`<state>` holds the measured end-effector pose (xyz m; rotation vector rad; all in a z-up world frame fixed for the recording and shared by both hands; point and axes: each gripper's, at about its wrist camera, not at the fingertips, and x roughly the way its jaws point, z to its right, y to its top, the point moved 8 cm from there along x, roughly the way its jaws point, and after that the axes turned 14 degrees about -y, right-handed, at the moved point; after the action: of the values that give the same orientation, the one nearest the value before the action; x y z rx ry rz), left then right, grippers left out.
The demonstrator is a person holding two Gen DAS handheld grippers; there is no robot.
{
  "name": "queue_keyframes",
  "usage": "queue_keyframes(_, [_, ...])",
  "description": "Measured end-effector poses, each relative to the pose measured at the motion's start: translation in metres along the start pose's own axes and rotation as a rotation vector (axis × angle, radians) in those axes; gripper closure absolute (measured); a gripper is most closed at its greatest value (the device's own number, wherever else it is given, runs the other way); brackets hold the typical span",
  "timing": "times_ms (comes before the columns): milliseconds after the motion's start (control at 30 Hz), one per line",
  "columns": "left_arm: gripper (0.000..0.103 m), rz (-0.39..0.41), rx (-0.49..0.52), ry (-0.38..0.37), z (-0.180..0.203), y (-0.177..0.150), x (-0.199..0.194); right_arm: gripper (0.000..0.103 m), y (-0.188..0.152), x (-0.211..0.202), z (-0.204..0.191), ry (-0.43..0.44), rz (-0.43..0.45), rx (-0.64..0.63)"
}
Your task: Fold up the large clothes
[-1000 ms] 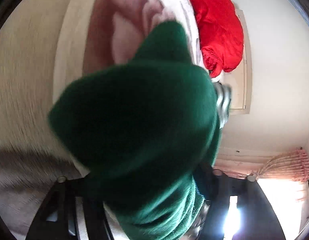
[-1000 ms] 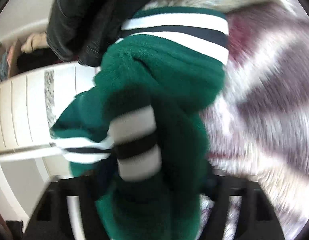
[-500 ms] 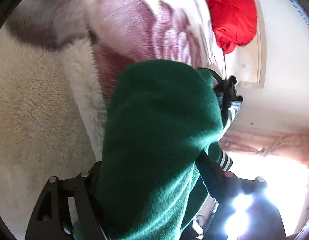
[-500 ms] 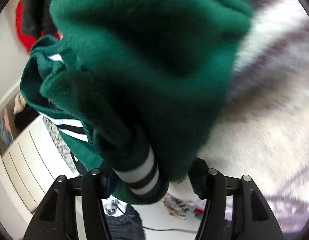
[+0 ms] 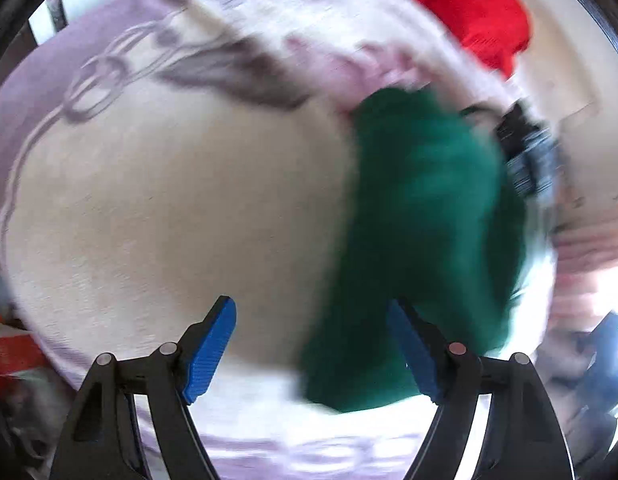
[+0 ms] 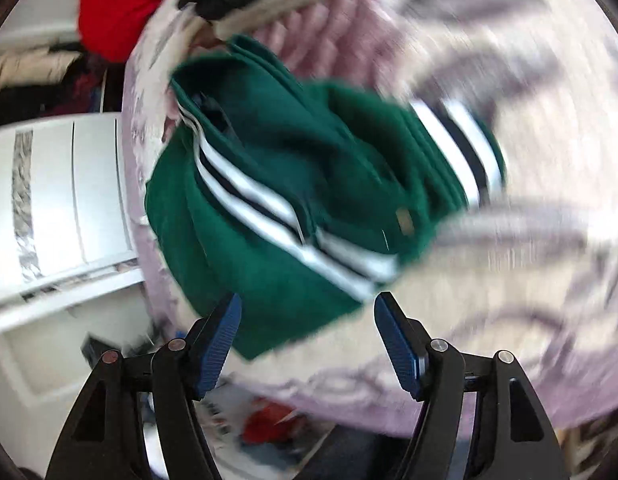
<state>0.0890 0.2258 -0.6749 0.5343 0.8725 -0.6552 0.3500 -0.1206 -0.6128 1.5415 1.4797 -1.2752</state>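
Green fleece jacket (image 6: 293, 200) with white-and-black stripes lies bunched on the patterned bed blanket (image 5: 169, 208) (motion-blurred) | left fingers (image 5: 311, 350) spread, empty | right fingers (image 6: 307, 346) spread, empty | red garment (image 5: 469, 12) beyond

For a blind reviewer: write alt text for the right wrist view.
A crumpled dark green fleece jacket with white and black stripes lies on a plush pink and cream patterned blanket, released ahead of the open right gripper. A red garment sits behind; the image is motion-blurred.
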Motion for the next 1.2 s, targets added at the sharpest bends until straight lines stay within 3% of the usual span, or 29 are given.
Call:
queue_keyframes(33, [0.025, -0.018, 0.006, 0.066, -0.024, -0.009, 0.012, 0.032, 0.016, 0.003, -0.009, -0.023, 0.024, -0.044])
queue_keyframes(100, [0.025, -0.063, -0.016, 0.109, -0.054, -0.023, 0.03, 0.032, 0.04, 0.009, -0.035, -0.063, 0.059, -0.099])
queue_keyframes(133, [0.026, -0.087, -0.035, 0.128, -0.069, -0.029, 0.042, 0.032, 0.037, 0.023, -0.048, -0.074, 0.068, -0.131])
queue_keyframes(167, [0.025, -0.092, -0.048, 0.114, -0.078, -0.033, 0.051, 0.032, 0.043, 0.031, -0.052, -0.085, 0.08, -0.149])
queue_keyframes(200, [0.017, -0.08, -0.048, 0.096, -0.081, -0.032, 0.056, 0.032, 0.049, 0.039, -0.055, -0.083, 0.083, -0.168])
queue_keyframes(233, [0.001, -0.068, -0.056, 0.069, -0.081, -0.03, 0.058, 0.032, 0.056, 0.043, -0.063, -0.084, 0.08, -0.173])
queue_keyframes(267, [0.0, -0.059, -0.073, 0.03, -0.079, -0.028, 0.061, 0.032, 0.059, 0.05, -0.066, -0.076, 0.07, -0.168])
queue_keyframes(433, [0.0, -0.006, -0.166, 0.076, -0.084, -0.017, 0.071, 0.035, 0.062, 0.059, -0.09, -0.011, 0.086, -0.165])
queue_keyframes(467, [0.0, -0.015, -0.177, 0.084, -0.085, -0.017, 0.07, 0.042, 0.064, 0.056, -0.1, -0.007, 0.088, -0.17])
queue_keyframes(500, [0.0, -0.036, -0.176, 0.093, -0.083, -0.016, 0.069, 0.074, 0.065, 0.058, -0.103, -0.015, 0.091, -0.17])
queue_keyframes(533, [0.0, -0.052, -0.17, 0.103, -0.08, -0.013, 0.069, 0.098, 0.063, 0.055, -0.105, 0.017, 0.088, -0.158])
queue_keyframes(633, [0.0, -0.027, -0.107, 0.138, -0.058, 0.004, 0.048, 0.098, 0.065, 0.032, -0.116, 0.033, 0.136, -0.096])
queue_keyframes(700, [0.0, 0.018, -0.053, 0.132, -0.038, 0.017, 0.028, 0.098, 0.083, -0.002, -0.111, -0.021, 0.23, -0.073])
queue_keyframes(800, [0.0, 0.058, 0.03, 0.125, -0.008, 0.035, 0.012, 0.098, 0.11, 0.002, -0.094, -0.099, 0.239, -0.045])
queue_keyframes(833, [0.0, 0.063, 0.049, 0.123, 0.0, 0.039, 0.012, 0.098, 0.116, 0.011, -0.092, -0.117, 0.222, -0.072])
queue_keyframes(867, [0.0, 0.064, 0.067, 0.124, 0.008, 0.039, 0.013, 0.098, 0.116, 0.029, -0.092, -0.084, 0.135, -0.104])
queue_keyframes(967, [0.0, 0.057, 0.076, 0.097, 0.016, 0.037, 0.021, 0.084, 0.1, 0.043, -0.082, 0.019, -0.02, -0.122])
queue_keyframes(1000, [0.0, 0.047, 0.079, 0.106, 0.02, 0.035, 0.026, 0.07, 0.092, 0.042, -0.079, 0.061, -0.036, -0.144])
queue_keyframes(1033, [0.0, 0.043, 0.082, 0.107, 0.022, 0.033, 0.029, 0.049, 0.088, 0.042, -0.076, 0.079, -0.037, -0.159])
queue_keyframes(1067, [0.0, 0.039, 0.087, 0.105, 0.026, 0.034, 0.035, 0.042, 0.078, 0.043, -0.072, 0.113, -0.05, -0.178])
queue_keyframes(1167, [0.0, 0.029, 0.114, 0.136, 0.038, 0.023, 0.038, 0.038, 0.048, 0.064, -0.062, 0.17, -0.142, -0.229])
queue_keyframes(1200, [0.0, 0.025, 0.13, 0.15, 0.043, 0.022, 0.04, 0.046, 0.04, 0.07, -0.061, 0.165, -0.142, -0.254])
